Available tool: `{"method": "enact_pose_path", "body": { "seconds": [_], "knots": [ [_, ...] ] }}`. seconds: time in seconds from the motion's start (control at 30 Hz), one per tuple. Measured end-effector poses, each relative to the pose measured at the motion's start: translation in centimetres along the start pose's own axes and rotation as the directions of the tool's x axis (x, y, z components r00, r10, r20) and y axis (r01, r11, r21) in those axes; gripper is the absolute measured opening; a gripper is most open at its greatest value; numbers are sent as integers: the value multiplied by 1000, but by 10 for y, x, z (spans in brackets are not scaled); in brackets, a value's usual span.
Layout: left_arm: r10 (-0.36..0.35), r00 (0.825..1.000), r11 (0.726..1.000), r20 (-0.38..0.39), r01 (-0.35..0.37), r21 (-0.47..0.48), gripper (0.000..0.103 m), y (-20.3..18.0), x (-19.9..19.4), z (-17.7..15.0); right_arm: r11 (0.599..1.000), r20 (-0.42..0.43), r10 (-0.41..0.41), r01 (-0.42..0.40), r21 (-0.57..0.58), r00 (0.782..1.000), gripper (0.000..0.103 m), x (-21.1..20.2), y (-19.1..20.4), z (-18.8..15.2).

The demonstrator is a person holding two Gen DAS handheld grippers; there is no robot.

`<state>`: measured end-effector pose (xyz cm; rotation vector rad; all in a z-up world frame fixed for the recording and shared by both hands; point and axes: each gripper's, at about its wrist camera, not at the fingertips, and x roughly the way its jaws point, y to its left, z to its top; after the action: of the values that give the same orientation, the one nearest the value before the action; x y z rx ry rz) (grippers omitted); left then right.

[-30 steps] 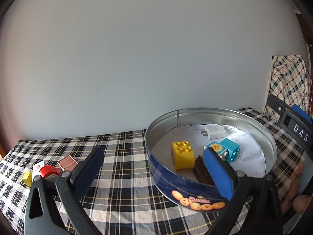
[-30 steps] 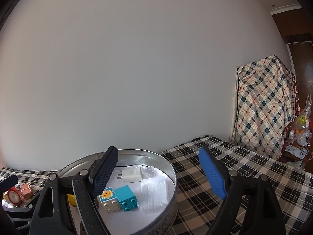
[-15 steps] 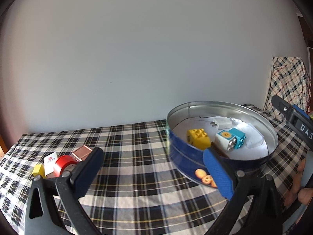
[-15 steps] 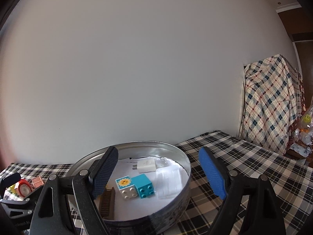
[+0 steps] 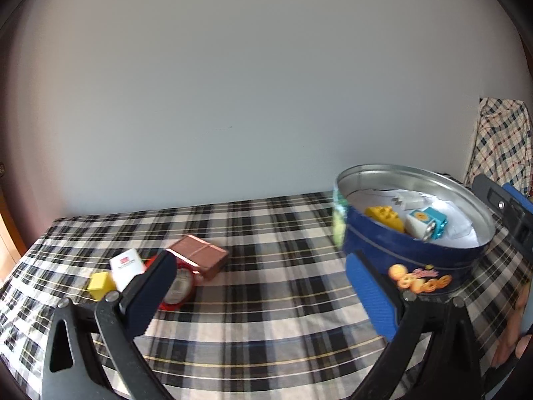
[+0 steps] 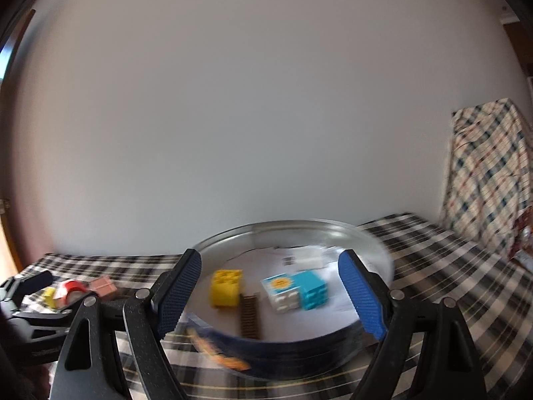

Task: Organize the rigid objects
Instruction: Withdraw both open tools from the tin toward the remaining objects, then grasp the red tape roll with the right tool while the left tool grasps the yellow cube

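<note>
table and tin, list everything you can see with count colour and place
tin: 1, blue outside, silver inside, right side of the table
yellow brick: 1, in the tin
white and teal bricks: 1 joined pair, in the tin
brown comb: 1, in the tin beside the yellow brick
white charger: 1, at the tin's back
copper box: 1, on the table's left part
red tape roll: 1, by the copper box
white card box: 1, beside the tape
yellow cube: 1, leftmost
tablecloth: 1, black and white plaid
plaid cloth: 1, hanging far right
left hand-held gripper: open, empty
right hand-held gripper: open, empty
</note>
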<state>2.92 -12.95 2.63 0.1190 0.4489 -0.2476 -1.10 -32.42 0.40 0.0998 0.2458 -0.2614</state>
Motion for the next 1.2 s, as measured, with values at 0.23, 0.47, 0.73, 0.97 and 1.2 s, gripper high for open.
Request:
{"method": "enact_pose_path", "body": {
  "seconds": [0.23, 0.47, 0.73, 0.97, 1.2],
  "knots": [
    [72, 997, 996, -39, -74, -43, 103, 54, 7, -3, 990, -62, 120, -124, -64, 991, 86, 12, 60, -9],
    [130, 984, 981, -122, -146, -128, 103, 123, 17, -11, 954, -130, 253, -270, -132, 959, 86, 27, 122, -17],
    [207, 959, 952, -192, -243, -187, 103, 190, 29, -21, 863, -336, 441, -496, -99, 833, 86, 68, 186, -29],
    [258, 932, 921, -253, -317, -227, 103, 227, 37, -24, 783, -489, 484, -609, -130, 726, 86, 100, 239, -46],
    [257, 927, 908, -273, -329, -261, 103, 242, 35, -24, 762, -594, 438, -630, -154, 675, 83, 128, 261, -60]
  ]
}}
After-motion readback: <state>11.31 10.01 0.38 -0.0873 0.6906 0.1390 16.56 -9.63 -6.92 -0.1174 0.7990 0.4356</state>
